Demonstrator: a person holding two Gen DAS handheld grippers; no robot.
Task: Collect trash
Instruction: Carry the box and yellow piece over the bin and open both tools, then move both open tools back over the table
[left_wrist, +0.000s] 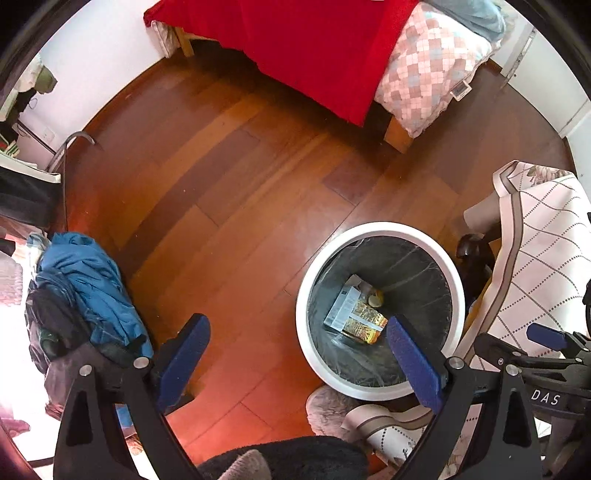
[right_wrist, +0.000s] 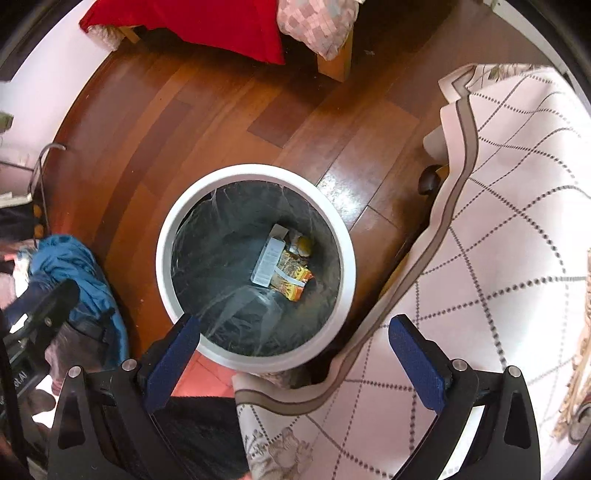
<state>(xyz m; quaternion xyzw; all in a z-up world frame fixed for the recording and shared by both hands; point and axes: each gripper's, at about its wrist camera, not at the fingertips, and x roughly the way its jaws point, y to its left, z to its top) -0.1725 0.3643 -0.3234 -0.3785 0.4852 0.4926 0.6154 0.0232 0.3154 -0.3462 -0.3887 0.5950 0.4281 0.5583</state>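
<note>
**Both fingers empty, trash in bin**

Left gripper (left_wrist: 299, 354): fingers spread wide, nothing between them. Right gripper (right_wrist: 295, 354): same, wide open, holding nothing.

Right wrist view: fingers frame the near rim of the one white bin (right_wrist: 162, 266), centre frame, clear liner inside. Left wrist view: bin (left_wrist: 373, 227) sits lower right, behind the right-hand finger.

Bin contents, counted: one white carton (right_wrist: 269, 262), one orange-yellow wrapper (right_wrist: 293, 275), one small yellowish round item (right_wrist: 304, 245); possibly a fourth scrap under them, can't tell.

Progress, my read: at least three pieces binned. Wood floor (left_wrist: 229, 192) shows no loose litter in either view, so collection looks near done or done here. Left: maybe a sweep of hidden areas.

Other stuff, not trash-looking: one blue clothes heap (left_wrist: 92, 288) lower left, one bed with red blanket (left_wrist: 295, 48) at top, one patterned cloth (right_wrist: 517, 240) at right.
</note>
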